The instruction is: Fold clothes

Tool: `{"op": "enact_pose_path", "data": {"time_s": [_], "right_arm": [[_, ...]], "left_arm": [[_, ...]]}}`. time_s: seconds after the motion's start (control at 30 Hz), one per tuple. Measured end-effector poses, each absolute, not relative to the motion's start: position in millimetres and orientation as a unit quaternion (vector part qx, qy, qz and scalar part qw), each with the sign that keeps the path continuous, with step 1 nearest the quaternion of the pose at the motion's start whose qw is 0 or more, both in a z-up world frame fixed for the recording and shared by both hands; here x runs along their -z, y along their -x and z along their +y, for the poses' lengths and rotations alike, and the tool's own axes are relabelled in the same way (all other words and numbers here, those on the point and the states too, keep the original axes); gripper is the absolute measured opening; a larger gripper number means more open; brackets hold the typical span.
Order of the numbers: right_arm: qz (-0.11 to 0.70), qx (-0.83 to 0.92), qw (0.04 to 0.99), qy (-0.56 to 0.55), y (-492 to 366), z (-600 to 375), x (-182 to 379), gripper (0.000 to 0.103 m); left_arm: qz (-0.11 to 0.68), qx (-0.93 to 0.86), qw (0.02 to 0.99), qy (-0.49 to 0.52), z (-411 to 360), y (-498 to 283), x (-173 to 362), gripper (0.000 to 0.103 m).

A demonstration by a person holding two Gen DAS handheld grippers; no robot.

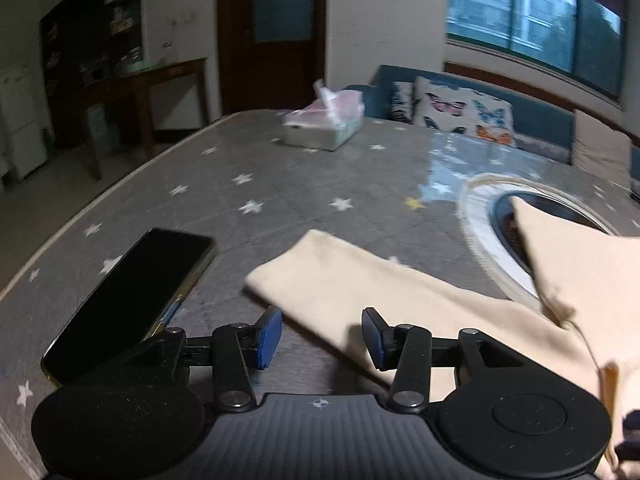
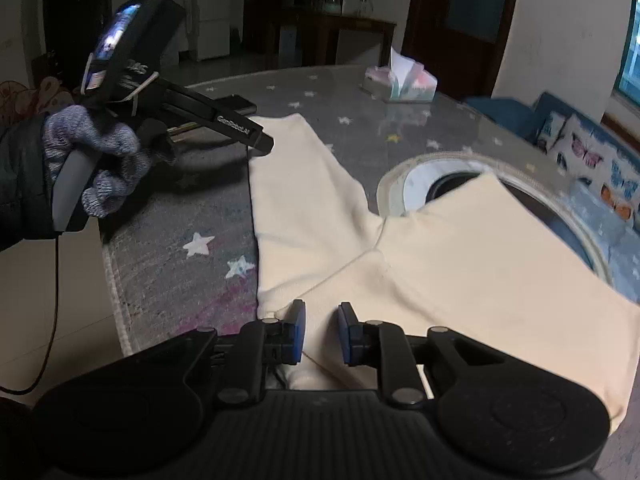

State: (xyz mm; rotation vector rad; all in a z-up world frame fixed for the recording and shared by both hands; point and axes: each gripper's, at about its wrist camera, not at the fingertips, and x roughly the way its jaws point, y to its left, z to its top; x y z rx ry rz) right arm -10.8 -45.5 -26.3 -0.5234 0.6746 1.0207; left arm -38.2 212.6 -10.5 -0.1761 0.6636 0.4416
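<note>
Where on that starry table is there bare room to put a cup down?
Bare patch: the starry table between the phone, tissue box and cream trousers. Crowded: the near edge, with both hand-held grippers and the round opening.

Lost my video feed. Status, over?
Left gripper jaws open, empty. Right gripper jaws open over cream trousers, unfolded. Phone beside left leg.

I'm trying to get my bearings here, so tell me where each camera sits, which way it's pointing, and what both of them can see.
Left wrist: sits on the left gripper, low over the table, looking across a phone and the cream pants toward the window; only its open jaws show.
Right wrist: sits on the right gripper, at the pants' near end, facing the door; it shows the gloved left hand holding the left gripper.
Shared: pants, tissue box, round opening.
</note>
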Motion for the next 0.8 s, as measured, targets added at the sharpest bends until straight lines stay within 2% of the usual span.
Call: {"op": "enact_pose_path", "data": {"time_s": [0.3, 0.37, 0.4, 0.43, 0.5, 0.8], "right_arm": [[0.298, -0.464, 0.804, 0.222, 7.2, -64.0, 4.6, 0.019], [0.296, -0.456, 0.811, 0.216, 6.3, -71.5, 0.5, 0.019], [0.295, -0.452, 0.814, 0.213, 5.8, -75.3, -1.6, 0.019], [0.295, -0.448, 0.817, 0.211, 5.3, -79.0, -3.0, 0.019], [0.295, -0.436, 0.825, 0.205, 3.6, -89.3, -5.5, 0.019], [0.307, -0.352, 0.868, 0.169, -10.6, -154.8, -8.1, 0.019]], "left_arm": [[0.313, -0.263, 0.905, 0.116, 235.9, 25.3, 14.1, 0.046], [0.308, -0.265, 0.906, 0.117, 237.9, 24.0, 14.9, 0.031], [0.304, -0.259, 0.908, 0.123, 239.5, 24.0, 15.0, 0.018], [0.302, -0.254, 0.909, 0.133, 241.4, 24.2, 14.4, 0.012], [0.295, -0.246, 0.912, 0.143, 240.4, 25.5, 9.7, 0.007], [0.199, -0.109, 0.969, 0.1, 152.3, 40.9, -67.6, 0.006]]}}
